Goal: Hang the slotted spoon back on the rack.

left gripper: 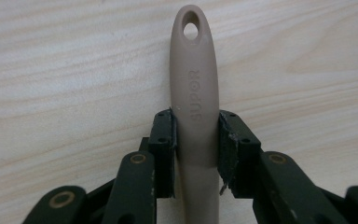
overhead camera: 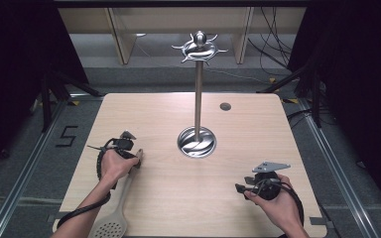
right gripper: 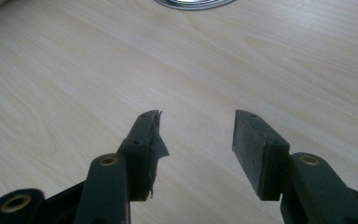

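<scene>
A beige slotted spatula (overhead camera: 113,218) lies on the wooden table (overhead camera: 238,124) at the front left, its perforated head nearest me. Its handle (left gripper: 195,93), marked SUPOR and ending in a hanging hole, runs between the jaws of my left gripper (left gripper: 196,140), which is shut on it; the same gripper (overhead camera: 135,157) appears at the left of the high view. My right gripper (overhead camera: 239,189) hovers over bare wood at the front right, open with nothing between its fingers (right gripper: 196,140). A steel utensil stand (overhead camera: 197,89) with a round base and hooked crown rises mid-table.
The stand's round base (right gripper: 193,3) shows at the top edge of the right gripper view. A small dark disc (overhead camera: 225,106) sits at the table's far right. Cables and dark frame legs lie on the floor beyond the table.
</scene>
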A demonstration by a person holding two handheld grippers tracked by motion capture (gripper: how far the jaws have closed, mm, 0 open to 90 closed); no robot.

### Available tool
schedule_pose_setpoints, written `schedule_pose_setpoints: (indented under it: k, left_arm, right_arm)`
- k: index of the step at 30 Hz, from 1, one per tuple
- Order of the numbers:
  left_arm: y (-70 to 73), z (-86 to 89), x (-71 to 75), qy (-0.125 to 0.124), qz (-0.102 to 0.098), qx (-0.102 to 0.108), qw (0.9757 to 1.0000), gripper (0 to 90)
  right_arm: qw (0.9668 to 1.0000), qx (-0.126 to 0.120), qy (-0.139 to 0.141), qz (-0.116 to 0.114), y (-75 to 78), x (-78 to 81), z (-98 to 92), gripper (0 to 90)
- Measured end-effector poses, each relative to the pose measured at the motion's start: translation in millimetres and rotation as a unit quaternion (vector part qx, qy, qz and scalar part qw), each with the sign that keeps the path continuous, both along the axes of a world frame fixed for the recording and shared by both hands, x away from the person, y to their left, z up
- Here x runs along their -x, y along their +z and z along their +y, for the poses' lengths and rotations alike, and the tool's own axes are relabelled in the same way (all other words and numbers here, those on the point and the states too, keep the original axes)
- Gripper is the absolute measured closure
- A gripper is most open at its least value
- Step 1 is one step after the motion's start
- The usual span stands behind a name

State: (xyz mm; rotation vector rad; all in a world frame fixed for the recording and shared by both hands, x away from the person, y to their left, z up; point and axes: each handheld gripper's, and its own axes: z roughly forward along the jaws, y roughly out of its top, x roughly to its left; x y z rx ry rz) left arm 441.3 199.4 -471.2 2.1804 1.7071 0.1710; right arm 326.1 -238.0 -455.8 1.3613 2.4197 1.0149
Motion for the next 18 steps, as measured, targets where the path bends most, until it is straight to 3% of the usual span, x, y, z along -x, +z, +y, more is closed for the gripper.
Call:
schedule_pose_setpoints:
  k: [6, 8, 10, 12, 13, 14, 17, 18]
  left_arm:
    - [16.8, 10.4, 18.5, -0.004, -0.052, 0.047, 0.9975, 68.2]
    - [20.4, 12.2, 21.9, -0.004, -0.059, 0.050, 0.9970, 68.2]
    - [29.6, 17.5, 32.6, -0.013, -0.082, 0.069, 0.9941, 68.2]
    - [32.5, 18.9, 36.1, -0.018, -0.089, 0.075, 0.9931, 68.2]
    - [34.9, 20.1, 39.8, -0.019, -0.100, 0.080, 0.9916, 68.1]
    - [37.1, 20.5, 44.2, -0.018, -0.114, 0.091, 0.9891, 68.2]
    - [43.6, 25.4, 54.2, -0.034, -0.136, 0.095, 0.9856, 68.2]
    - [46.9, 27.9, 59.9, -0.044, -0.147, 0.096, 0.9834, 68.2]
  right_arm:
    - [1.0000, 0.004, -0.001, -0.001, 0.5, 0.2, 0.0, 51.8]
    - [1.0000, 0.004, -0.001, -0.001, 0.6, 0.2, 0.0, 51.8]
    - [1.0000, 0.005, -0.004, 0.002, 0.9, 0.5, 0.2, 51.8]
    - [1.0000, 0.005, -0.003, 0.000, 1.2, 0.7, 0.2, 51.8]
    - [0.9997, -0.013, -0.009, -0.018, -2.2, 0.2, 1.8, 51.8]
    - [1.0000, 0.000, -0.002, -0.007, 0.7, 0.5, 0.0, 51.7]
    - [1.0000, -0.001, -0.004, -0.007, 0.7, 0.6, 0.0, 51.6]
    - [1.0000, -0.001, -0.003, -0.008, 0.7, 0.5, -0.1, 51.6]
